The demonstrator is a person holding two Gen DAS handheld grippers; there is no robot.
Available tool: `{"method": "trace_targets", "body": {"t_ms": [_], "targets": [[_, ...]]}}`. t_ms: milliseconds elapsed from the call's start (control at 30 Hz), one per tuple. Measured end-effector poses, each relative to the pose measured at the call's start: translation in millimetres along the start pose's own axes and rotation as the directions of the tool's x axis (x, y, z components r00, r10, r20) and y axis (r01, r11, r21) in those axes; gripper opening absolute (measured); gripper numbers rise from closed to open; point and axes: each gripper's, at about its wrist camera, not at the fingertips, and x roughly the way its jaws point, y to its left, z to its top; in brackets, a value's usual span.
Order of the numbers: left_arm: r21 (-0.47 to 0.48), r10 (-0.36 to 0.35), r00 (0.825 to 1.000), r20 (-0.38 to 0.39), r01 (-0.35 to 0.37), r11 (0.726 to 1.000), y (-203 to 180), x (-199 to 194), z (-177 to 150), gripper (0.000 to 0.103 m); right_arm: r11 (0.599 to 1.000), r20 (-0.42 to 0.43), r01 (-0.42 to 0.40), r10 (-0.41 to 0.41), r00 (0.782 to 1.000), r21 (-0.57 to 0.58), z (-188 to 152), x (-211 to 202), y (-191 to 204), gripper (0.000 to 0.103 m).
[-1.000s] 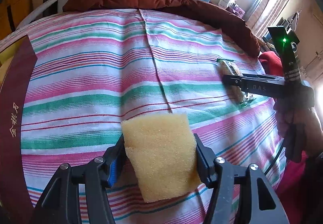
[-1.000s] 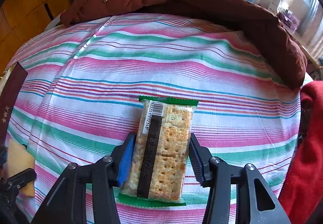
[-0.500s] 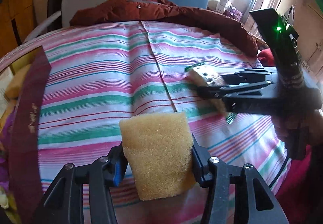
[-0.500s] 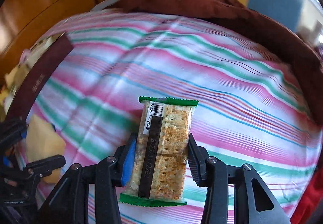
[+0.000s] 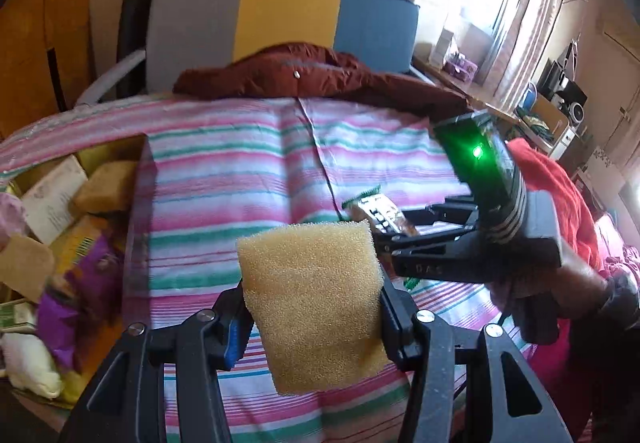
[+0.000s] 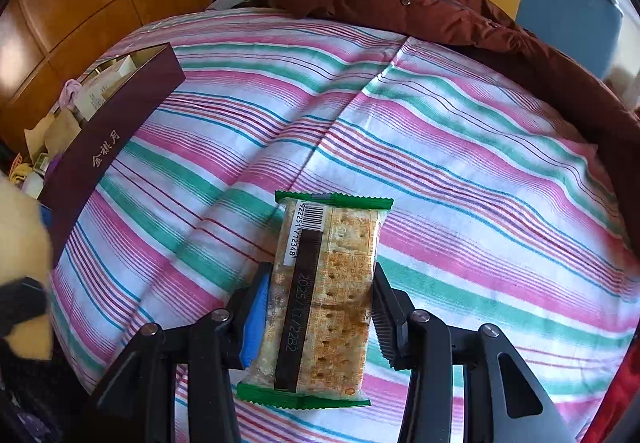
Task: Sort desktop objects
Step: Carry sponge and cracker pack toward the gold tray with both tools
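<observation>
My left gripper (image 5: 312, 307) is shut on a yellow sponge (image 5: 312, 295), held up above the striped cloth (image 5: 240, 171). In the right wrist view my right gripper (image 6: 318, 305) is shut on a cracker packet (image 6: 324, 299) with green ends, lifted over the cloth (image 6: 460, 171). The left wrist view shows the right gripper (image 5: 384, 239) just right of the sponge, gripping the packet (image 5: 374, 209), with a hand (image 5: 560, 283) behind it. The sponge (image 6: 20, 231) shows blurred at the left edge of the right wrist view.
A dark maroon box (image 6: 104, 147) (image 5: 138, 211) stands at the cloth's left edge, filled with several packets and sponges. A brown jacket (image 5: 320, 75) lies along the far side. A red cloth (image 5: 560, 195) lies at the right, a chair (image 5: 280, 7) behind.
Both grippers closed on their items and lifted them off the cloth. The right gripper carried the packet left, close to the sponge. More of the box at the left has come into view.
</observation>
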Motion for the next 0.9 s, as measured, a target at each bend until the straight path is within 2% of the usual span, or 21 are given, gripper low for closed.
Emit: {"method": "trace_targets", "body": {"t_ms": [133,300,500,667,900], "targets": [[0.005,0.039,0.998,0.049,-0.040,0.999,7.7,-22.0,0.6,0.053,0.999,0.016,-0.003,0.002,1.000,0.032,3.0,-5.9,9.8,0.047],[-0.028,0.083,0.994,0.078,-0.081,0.996,25.5,-39.9,0.7,0.054,0.997,0.074,-0.030,0.025,0.997,0.072,7.7,-23.3,25.5,0.047],[-0.076,0.175,0.978,0.111,-0.167,0.983,55.3,-56.1,-1.9,0.054,0.991,0.147,-0.081,0.065,0.987,0.103,13.4,-40.7,51.1,0.047],[-0.125,0.245,0.962,0.122,-0.230,0.965,84.5,-66.8,-5.2,0.054,0.980,0.213,-0.156,0.127,0.969,0.126,22.5,-52.7,74.9,0.047],[-0.187,0.346,0.932,0.106,-0.323,0.928,126.8,-73.3,-13.0,0.054,0.949,0.289,-0.295,0.253,0.923,0.111,46.6,-62.6,118.0,0.047]]}}
